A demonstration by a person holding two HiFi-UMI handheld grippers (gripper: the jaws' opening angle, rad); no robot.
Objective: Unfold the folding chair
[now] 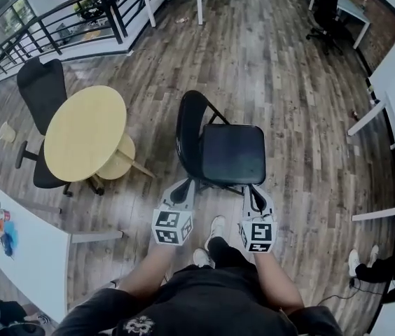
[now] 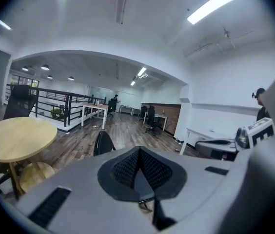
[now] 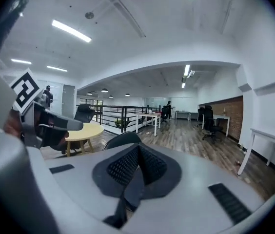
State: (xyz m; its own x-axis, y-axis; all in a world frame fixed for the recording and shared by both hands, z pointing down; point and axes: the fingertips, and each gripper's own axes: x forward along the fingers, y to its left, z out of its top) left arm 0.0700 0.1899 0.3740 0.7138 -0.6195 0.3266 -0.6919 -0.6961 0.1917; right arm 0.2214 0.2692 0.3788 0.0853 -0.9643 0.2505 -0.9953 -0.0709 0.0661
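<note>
The black folding chair stands opened out on the wood floor in front of me, its seat flat and its curved backrest on the left. My left gripper hovers by the seat's near left corner and my right gripper by its near right corner. Both are shut with nothing between their pads. In the left gripper view the shut left gripper points over the backrest top. In the right gripper view the shut right gripper points the same way, with the backrest just beyond it.
A round yellow table with a stool under it stands left of the chair, and a black office chair stands behind that. A white table lies at the near left. White desks line the right side. A railing runs along the far left.
</note>
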